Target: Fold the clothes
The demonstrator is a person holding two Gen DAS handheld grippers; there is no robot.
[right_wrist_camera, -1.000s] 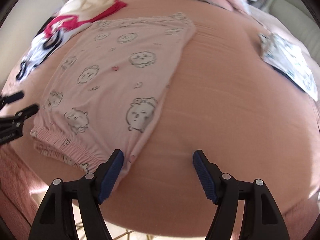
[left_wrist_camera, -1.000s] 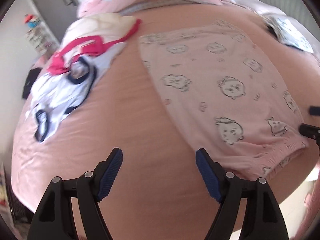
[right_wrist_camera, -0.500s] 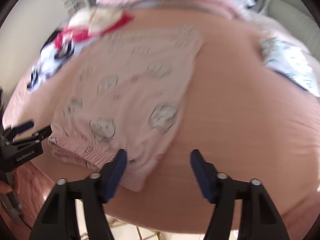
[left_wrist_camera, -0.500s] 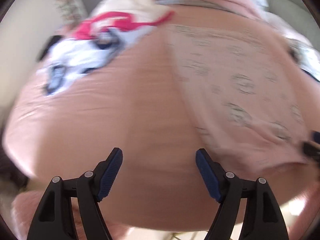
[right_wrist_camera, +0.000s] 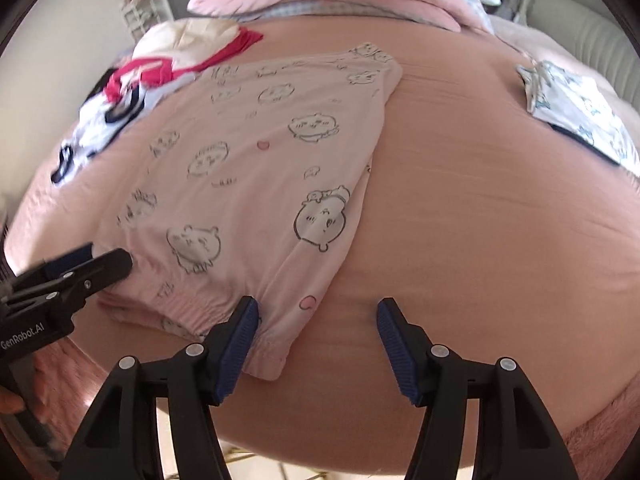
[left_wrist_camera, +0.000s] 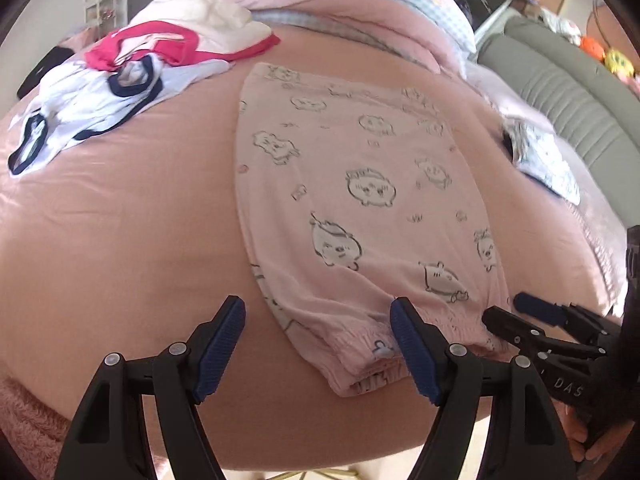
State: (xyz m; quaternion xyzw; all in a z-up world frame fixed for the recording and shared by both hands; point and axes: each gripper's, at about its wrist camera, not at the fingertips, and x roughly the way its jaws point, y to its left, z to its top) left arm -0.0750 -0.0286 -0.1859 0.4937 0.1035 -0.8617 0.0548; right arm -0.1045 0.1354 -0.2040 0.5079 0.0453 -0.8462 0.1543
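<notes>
Nearest the cameras, the left hand-held gripper (left_wrist_camera: 318, 350) stands released with its jaws spread over the elastic-waist corner of the pale pink cartoon-printed cotton shorts (left_wrist_camera: 360, 216), while the right hand-held gripper (right_wrist_camera: 318, 346), its jaws opening, straddles the opposite waist corner without pressing it; this paired placement probably prepares a two-corner lift for the next fold. The shorts lie flat, already halved lengthwise, on the salmon-pink bed sheet (left_wrist_camera: 132, 216), and the gripper bodies read "GenRobot.AI" and "DAS". Farther back lie a white navy-trimmed garment (left_wrist_camera: 80, 116), a red-and-cream garment (left_wrist_camera: 188, 36) and a folded white blue-patterned garment (right_wrist_camera: 580, 112).
</notes>
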